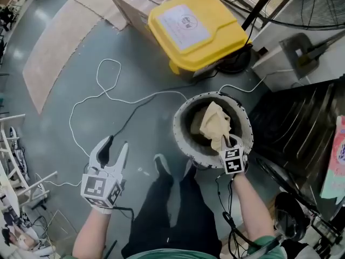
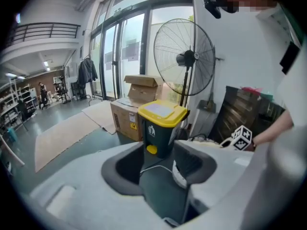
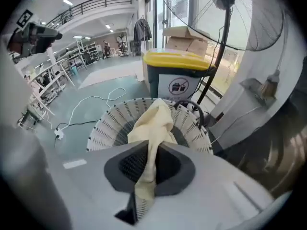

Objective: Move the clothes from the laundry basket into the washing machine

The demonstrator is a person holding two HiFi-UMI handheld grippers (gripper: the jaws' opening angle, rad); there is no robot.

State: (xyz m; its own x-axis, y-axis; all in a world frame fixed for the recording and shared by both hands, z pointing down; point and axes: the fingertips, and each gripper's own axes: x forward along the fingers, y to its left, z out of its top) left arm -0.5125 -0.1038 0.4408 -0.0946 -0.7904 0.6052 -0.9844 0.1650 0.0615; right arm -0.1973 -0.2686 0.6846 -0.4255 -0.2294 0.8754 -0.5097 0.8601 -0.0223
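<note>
The right gripper (image 1: 229,141) is clamped tight on a cream garment (image 1: 215,124), which hangs from its jaws just above the white slatted laundry basket (image 1: 180,136). The left gripper (image 1: 114,145) hovers over bare floor with its jaws parted and nothing between them. The dark ribbed shape at the right is probably the washing machine (image 1: 302,123). I'd judge this garment lifted but not yet carried across; the rest of the basket's contents are hidden.

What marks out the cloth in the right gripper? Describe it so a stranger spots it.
Start at the yellow-lidded bin; just below it in the head view stands a round white laundry basket. Rising from its dark inside is a pale yellow cloth, pinched by the right gripper, the one soft, creamy thing amid hard plastic.
</note>
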